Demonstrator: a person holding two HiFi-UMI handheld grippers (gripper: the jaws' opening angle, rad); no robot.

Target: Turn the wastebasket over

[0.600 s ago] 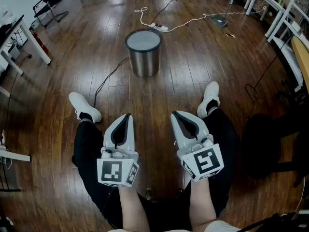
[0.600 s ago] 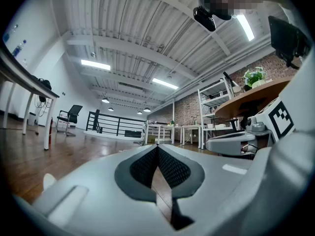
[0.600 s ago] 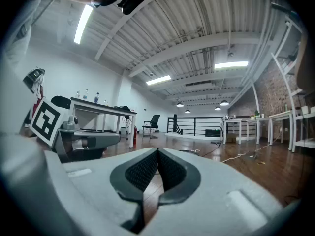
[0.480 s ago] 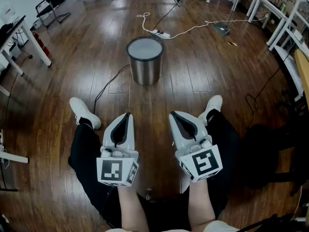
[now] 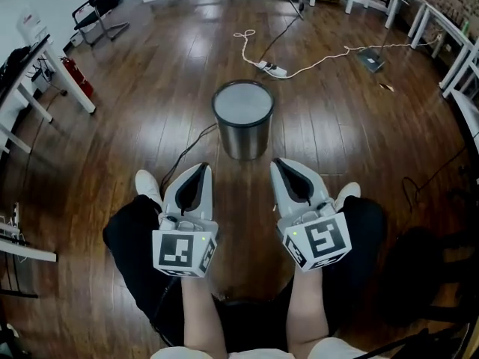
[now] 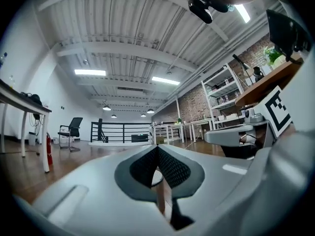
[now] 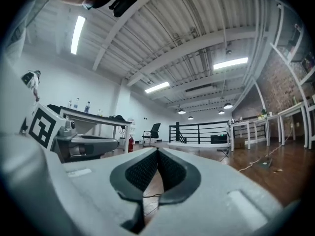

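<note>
1. Head view: the basket [image 5: 243, 129] stands on end on the floor [image 5: 150, 88], just beyond the left gripper [image 5: 199, 169] and the right gripper [image 5: 281, 163]. Neither touches it, so I'd say the turning-over is all still to do.
2. Left gripper view: the left gripper [image 6: 157, 150] is clenched on nothing.
3. Right gripper view: the right gripper [image 7: 157, 152] is likewise clenched and empty.

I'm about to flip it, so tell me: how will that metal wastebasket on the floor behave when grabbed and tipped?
The wastebasket looks like rigid brushed metal, so it should keep its shape but may slip in a pinch. Its round wall would likely roll once it lies on the wooden floor.
</note>
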